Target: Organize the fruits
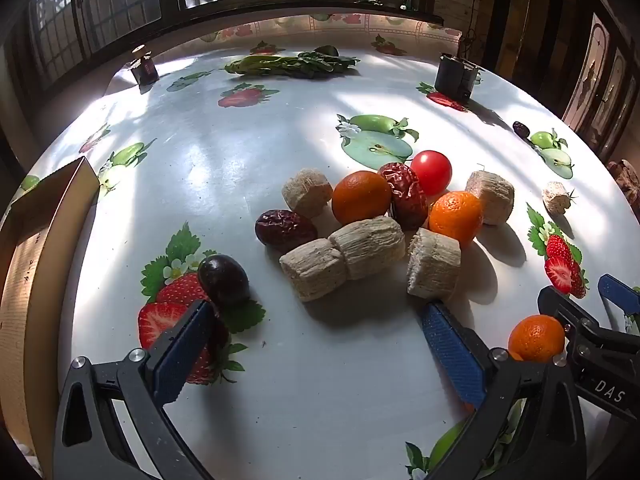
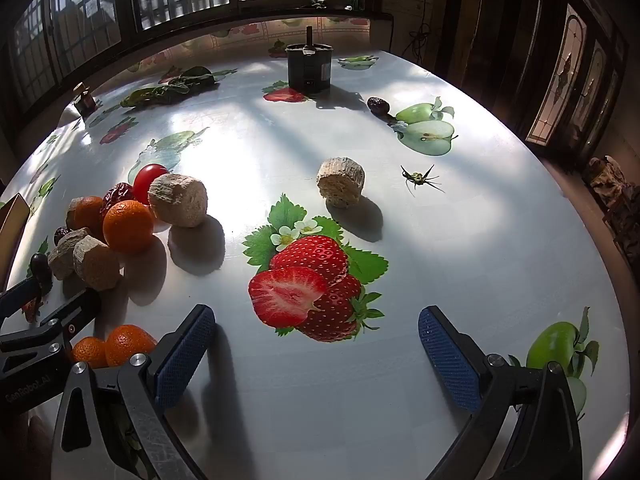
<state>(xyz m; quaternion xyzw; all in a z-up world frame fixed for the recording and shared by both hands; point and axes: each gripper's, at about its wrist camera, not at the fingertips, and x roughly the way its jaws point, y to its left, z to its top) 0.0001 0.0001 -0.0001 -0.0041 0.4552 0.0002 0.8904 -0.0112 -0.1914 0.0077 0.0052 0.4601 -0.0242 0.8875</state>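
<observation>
Left wrist, left tongs (image 1: 316, 326) tilted down, spread

left gripper (image 1: 320, 336) wide open, empty | fruit pile (image 1: 376, 216) just ahead | cardboard box (image 1: 44, 232) far left

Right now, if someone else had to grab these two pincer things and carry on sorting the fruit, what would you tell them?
Left gripper: open, empty, hovering before the pile.
Right gripper: open, empty, over bare tablecloth.
Pile: oranges, tomato, red dates, beige cut chunks. Dark plum by the left finger; stray orange, chunk and far date apart.
Cardboard box at left.
Done: nothing visibly sorted. Left: everything.
</observation>
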